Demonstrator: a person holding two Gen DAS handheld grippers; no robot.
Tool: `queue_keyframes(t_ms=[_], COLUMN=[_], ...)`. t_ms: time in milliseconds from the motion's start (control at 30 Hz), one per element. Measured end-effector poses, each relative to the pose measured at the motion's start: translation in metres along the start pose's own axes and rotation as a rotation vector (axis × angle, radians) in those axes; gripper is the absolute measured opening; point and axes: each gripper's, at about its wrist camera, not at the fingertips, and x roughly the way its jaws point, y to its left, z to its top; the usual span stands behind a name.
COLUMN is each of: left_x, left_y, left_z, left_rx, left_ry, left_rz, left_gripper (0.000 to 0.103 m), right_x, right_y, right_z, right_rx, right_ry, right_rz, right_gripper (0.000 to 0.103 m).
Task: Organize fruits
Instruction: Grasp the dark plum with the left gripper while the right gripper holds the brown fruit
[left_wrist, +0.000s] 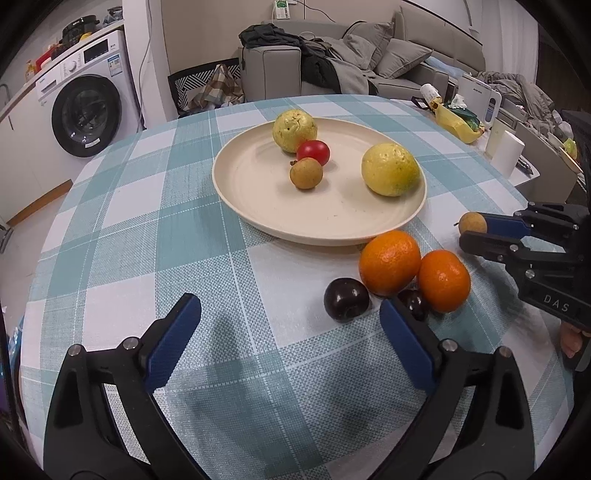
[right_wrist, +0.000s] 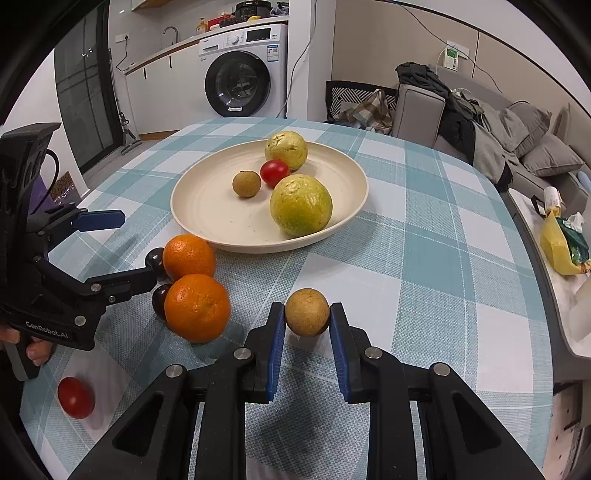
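A: Right wrist view: the right claw (right_wrist: 307, 325) is clamped on a small brown fruit (right_wrist: 307, 312), held above the bench (right_wrist: 443, 295) short of the plate (right_wrist: 207, 218). Status?

B: Partly complete, by my reading. The plate carries two yellow-green fruits (right_wrist: 301, 210), a red tomato (right_wrist: 274, 172) and a second brown fruit (right_wrist: 246, 183). Remaining on the bench: two oranges (right_wrist: 197, 306), two dark plums (right_wrist: 155, 258), plus the held fruit.

A: Left claw?

B: The left claw (left_wrist: 290, 332) stands wide with nothing between its fingers, one finger just beside the plums.

A: View differences?

B: Only the right wrist view shows a second red tomato (right_wrist: 75, 397) near the bench edge, behind the left claw. The left wrist view shows both plums more fully.
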Motion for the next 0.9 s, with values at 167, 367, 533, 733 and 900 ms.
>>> queue_keyframes(t_ms=[167, 367, 533, 733, 900], left_x=[0.008, 0.010, 0.009, 0.006, 0.002], left_y=[0.000, -0.005, -0.008, -0.015, -0.017], left_z=[0.001, 0.001, 0.002, 0.002, 0.002], left_rx=[0.005, 0.028, 0.048, 0.081, 0.093], left_ry=[0.043, 0.047, 0.043, 0.033, 0.026], left_rz=[-0.024, -0.055, -0.082, -0.119, -0.152], left_gripper=[0.083, 0.068, 0.060, 0.033, 0.023], right_x=[-0.001, -0.001, -0.001, -0.001, -0.002], right_y=[0.000, 0.000, 0.000, 0.000, 0.000], right_z=[0.000, 0.000, 0.000, 0.000, 0.001], right_rx=[0.000, 0.001, -0.001, 0.001, 0.001], right_ry=[-0.001, -0.001, 0.000, 0.000, -0.004], right_rz=[0.001, 0.001, 0.003, 0.004, 0.003], right_gripper=[0.025, 0.025, 0.025, 0.025, 0.025])
